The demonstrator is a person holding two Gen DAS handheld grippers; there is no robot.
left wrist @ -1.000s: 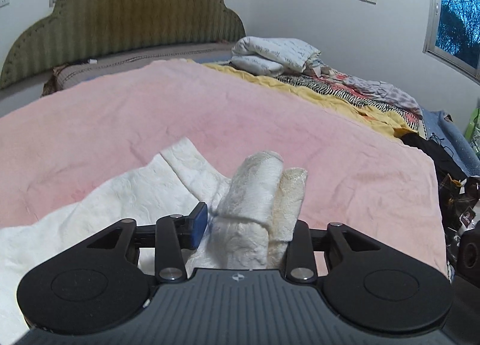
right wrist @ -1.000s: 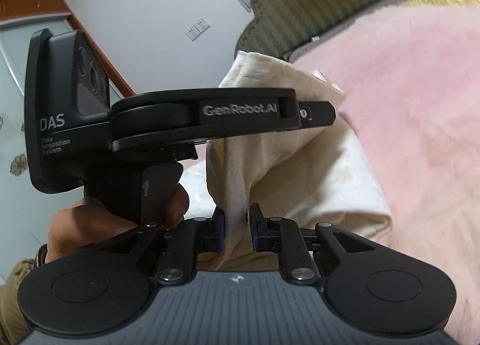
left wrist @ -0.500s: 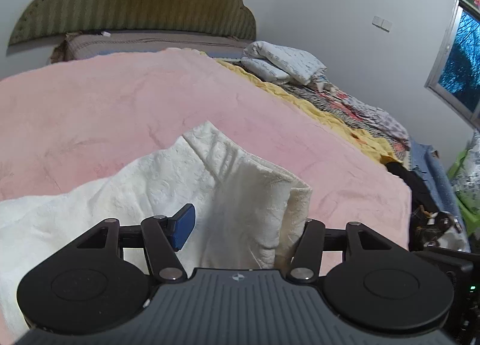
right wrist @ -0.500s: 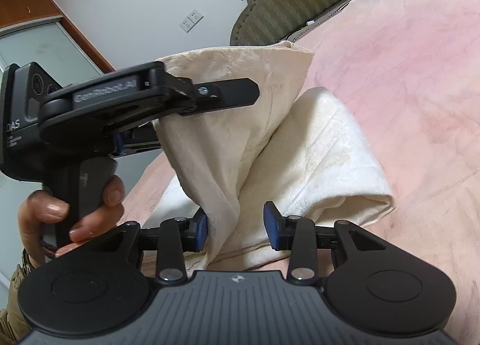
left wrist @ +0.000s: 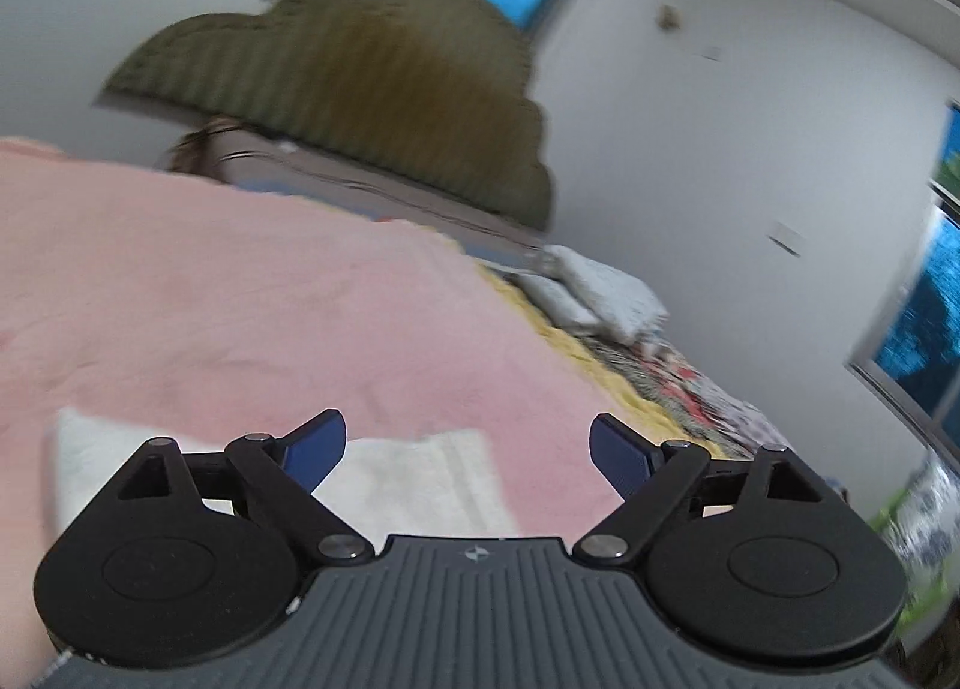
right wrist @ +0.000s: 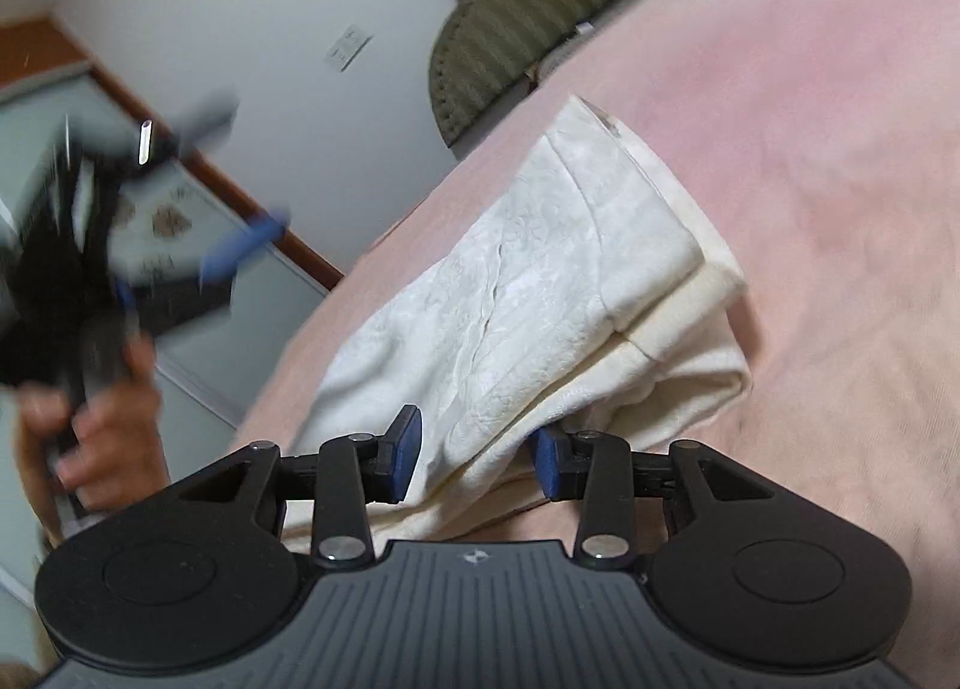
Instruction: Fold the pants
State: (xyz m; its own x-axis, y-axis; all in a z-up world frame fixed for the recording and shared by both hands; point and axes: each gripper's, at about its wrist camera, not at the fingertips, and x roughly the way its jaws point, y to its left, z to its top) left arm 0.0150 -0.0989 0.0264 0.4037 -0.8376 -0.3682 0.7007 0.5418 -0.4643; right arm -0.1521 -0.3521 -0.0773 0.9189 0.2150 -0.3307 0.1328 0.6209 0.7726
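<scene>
The cream-white pants [right wrist: 540, 293] lie folded in layers on the pink bedspread [right wrist: 840, 119]. In the left wrist view only a blurred strip of them [left wrist: 414, 479] shows below the fingers. My left gripper [left wrist: 467, 446] is open and empty, raised above the bed; it also shows blurred at the left of the right wrist view [right wrist: 198, 209], away from the cloth. My right gripper [right wrist: 477, 458] is open, its blue pads [right wrist: 405, 452] on either side of the near end of the pants without pinching it.
An olive padded headboard [left wrist: 360, 83] stands at the far end of the bed. A pile of folded and loose clothes [left wrist: 624, 317] lies along the bed's right side on a yellow cover. Windows are at the right [left wrist: 924, 329]. A wall and sliding door [right wrist: 198, 245] are on the left.
My left gripper has let go of the pants' folded end and pulled up and away, jaws wide. The cloth has dropped flat onto the stack. My right gripper has opened wider.
</scene>
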